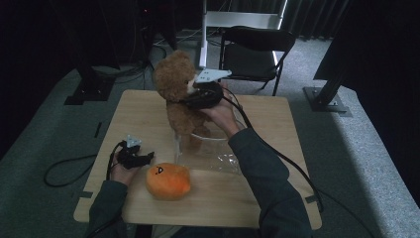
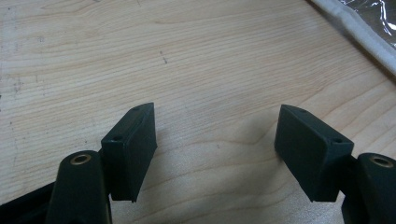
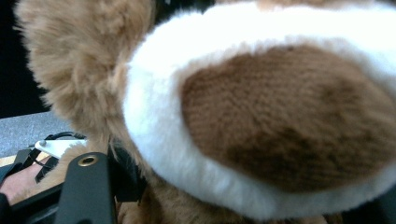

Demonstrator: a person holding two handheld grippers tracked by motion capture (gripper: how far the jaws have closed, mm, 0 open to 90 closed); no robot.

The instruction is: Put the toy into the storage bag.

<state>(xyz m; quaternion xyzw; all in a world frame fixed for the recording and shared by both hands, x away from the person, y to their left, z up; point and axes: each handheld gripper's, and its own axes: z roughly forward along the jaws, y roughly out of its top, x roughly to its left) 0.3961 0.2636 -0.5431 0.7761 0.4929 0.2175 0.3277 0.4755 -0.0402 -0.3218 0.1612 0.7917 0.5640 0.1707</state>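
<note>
My right tool (image 1: 198, 94) grips the teddy bear (image 1: 174, 89) by the neck, its feet just entering the clear bag (image 1: 210, 151) on the table (image 1: 148, 114). Lowering remains, I judge. My left tool (image 2: 215, 149) rests open, empty.
</note>
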